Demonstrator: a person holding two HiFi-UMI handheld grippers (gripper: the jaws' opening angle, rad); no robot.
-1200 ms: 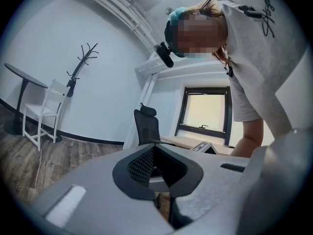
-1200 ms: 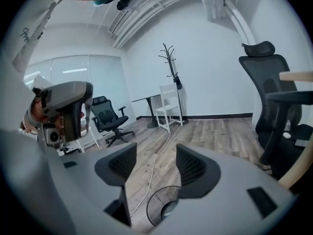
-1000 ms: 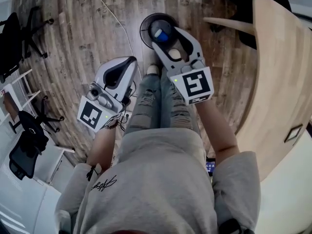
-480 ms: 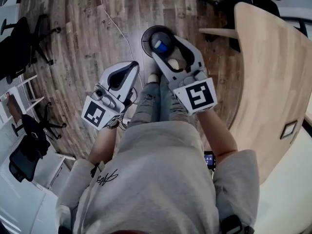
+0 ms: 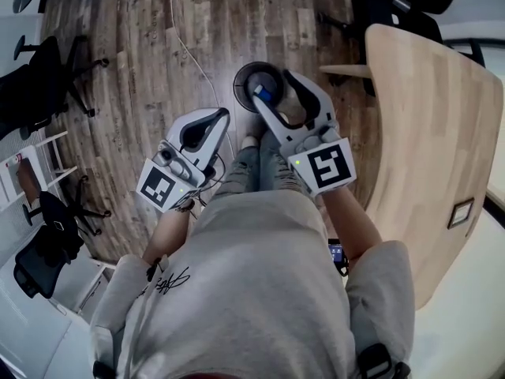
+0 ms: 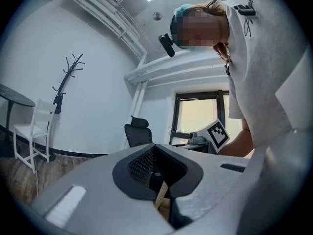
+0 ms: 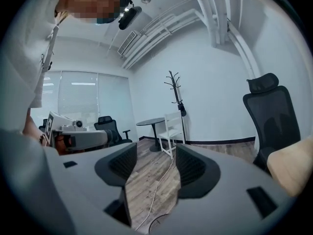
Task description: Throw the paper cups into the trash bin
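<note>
Fingers [image 7: 119, 163] of the right gripper [image 5: 272, 85] spread wide, empty, over the trash bin [image 5: 238, 81]; the left gripper [image 5: 221, 115] fingers are pressed together.

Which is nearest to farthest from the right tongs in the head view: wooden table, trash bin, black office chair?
1. Trash bin, on the floor just under the right tongs.
2. Wooden table, off to the right.
3. Black office chair, at the far left edge.
</note>
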